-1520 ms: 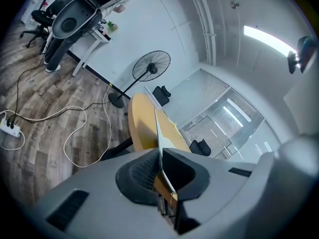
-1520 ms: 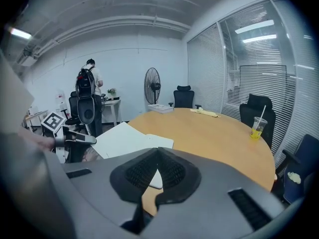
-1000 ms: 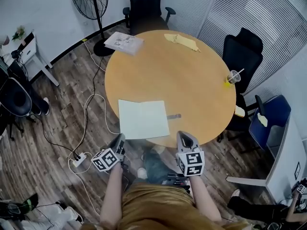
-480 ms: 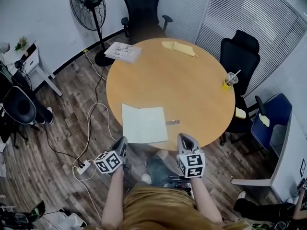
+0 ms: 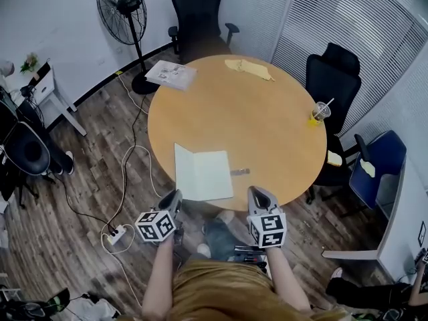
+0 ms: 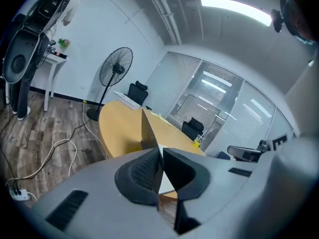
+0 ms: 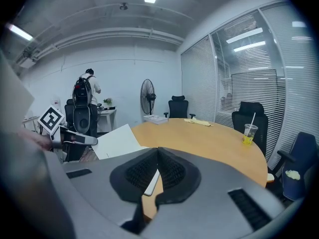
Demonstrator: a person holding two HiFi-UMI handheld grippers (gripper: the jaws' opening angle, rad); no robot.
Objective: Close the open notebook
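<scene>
A white notebook (image 5: 207, 176) lies open near the front edge of the round wooden table (image 5: 267, 132). Its left half is raised off the table and stands steeply. My left gripper (image 5: 175, 198) is at the notebook's near left corner and is shut on that raised half. In the left gripper view the sheet (image 6: 148, 131) runs edge-on out of the left gripper (image 6: 160, 156). My right gripper (image 5: 255, 192) hovers at the table's front edge, right of the notebook, shut and holding nothing. In the right gripper view the raised half (image 7: 117, 141) shows left of the right gripper (image 7: 157, 156).
A small dark object (image 5: 239, 172) lies just right of the notebook. A cup of yellow drink (image 5: 322, 112), a yellow cloth (image 5: 249, 67) and a stack of papers (image 5: 172, 74) sit near the table's far edges. Office chairs, a fan (image 5: 124, 9) and floor cables (image 5: 127, 179) surround it.
The notebook's left half has swung up from flat, so the notebook looks narrower from above. My left gripper has risen and rolled with it. The right gripper has stayed put.
</scene>
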